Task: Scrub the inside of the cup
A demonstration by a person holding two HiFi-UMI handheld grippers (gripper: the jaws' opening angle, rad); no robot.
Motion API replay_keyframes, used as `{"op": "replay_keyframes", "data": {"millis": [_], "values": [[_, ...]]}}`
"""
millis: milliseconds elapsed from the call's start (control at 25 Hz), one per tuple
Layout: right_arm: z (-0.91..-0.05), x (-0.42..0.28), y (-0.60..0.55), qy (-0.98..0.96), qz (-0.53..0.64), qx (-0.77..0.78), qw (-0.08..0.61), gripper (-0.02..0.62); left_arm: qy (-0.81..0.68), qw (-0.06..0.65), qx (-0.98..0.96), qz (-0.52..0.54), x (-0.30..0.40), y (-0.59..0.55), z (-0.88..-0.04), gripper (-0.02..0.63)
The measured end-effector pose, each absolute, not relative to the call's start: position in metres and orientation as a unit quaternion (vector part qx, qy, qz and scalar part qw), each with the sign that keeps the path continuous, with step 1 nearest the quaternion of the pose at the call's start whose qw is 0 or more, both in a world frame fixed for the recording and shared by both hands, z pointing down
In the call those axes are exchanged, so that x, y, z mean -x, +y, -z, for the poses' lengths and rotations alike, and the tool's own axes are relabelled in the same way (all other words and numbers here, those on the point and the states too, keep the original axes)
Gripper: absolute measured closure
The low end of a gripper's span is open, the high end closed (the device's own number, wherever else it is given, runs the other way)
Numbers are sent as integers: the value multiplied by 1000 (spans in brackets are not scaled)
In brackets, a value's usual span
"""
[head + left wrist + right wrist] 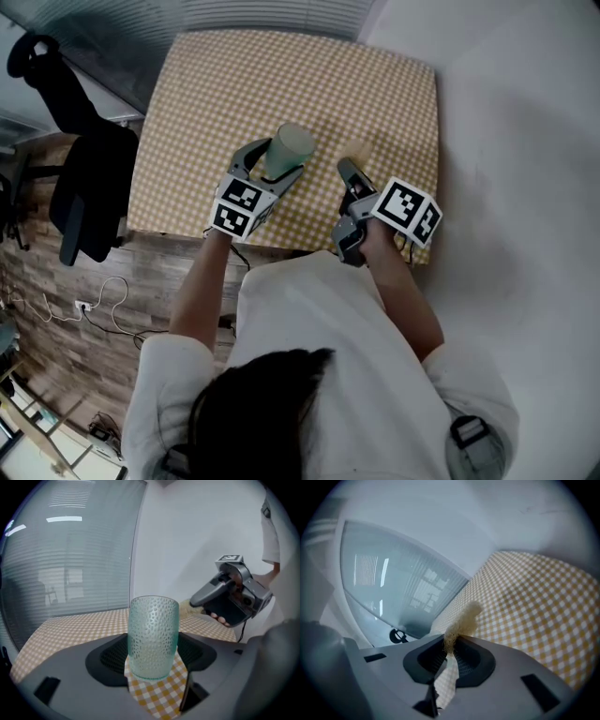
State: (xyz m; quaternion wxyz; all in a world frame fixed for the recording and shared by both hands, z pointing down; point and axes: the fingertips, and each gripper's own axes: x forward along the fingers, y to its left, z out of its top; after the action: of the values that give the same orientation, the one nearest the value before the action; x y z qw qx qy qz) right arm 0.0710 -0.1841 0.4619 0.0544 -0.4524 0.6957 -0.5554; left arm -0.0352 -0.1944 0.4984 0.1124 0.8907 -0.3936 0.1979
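A yellow checked cloth (234,84) covers the table, with a white wall and window blinds behind it.

My left gripper (153,654) has its jaws pressed on the two sides of the cup (153,634), low on its dimpled wall. The cup stands upright with its mouth up. I cannot tell whether its base rests on the cloth or hangs just over it. I see nothing inside it, though no view looks cleanly down the mouth.

My right gripper (450,656) has its jaws nearly together, pinching a thin beige sponge (461,620) that sticks out forward past the tips. It sits near the cup's right side, apart from it, with the sponge at about rim height and pointing past the cup, not into it.

So the cup's long axis runs up and down while my sponge runs roughly level. I judge the sponge must come over the rim and tip downward to reach the inside wall.
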Motion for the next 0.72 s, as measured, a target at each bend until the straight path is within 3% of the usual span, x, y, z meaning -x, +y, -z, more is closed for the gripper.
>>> {"op": "replay_keyframes", "data": {"millis": [440, 720], "values": [[-527, -93, -169, 758, 303, 494, -298, 537, -426, 161, -878, -145, 40, -208, -494, 275], [-560, -96, -168, 744, 249, 470, -404, 537, -436, 177, -872, -136, 45, -212, -499, 275]]}}
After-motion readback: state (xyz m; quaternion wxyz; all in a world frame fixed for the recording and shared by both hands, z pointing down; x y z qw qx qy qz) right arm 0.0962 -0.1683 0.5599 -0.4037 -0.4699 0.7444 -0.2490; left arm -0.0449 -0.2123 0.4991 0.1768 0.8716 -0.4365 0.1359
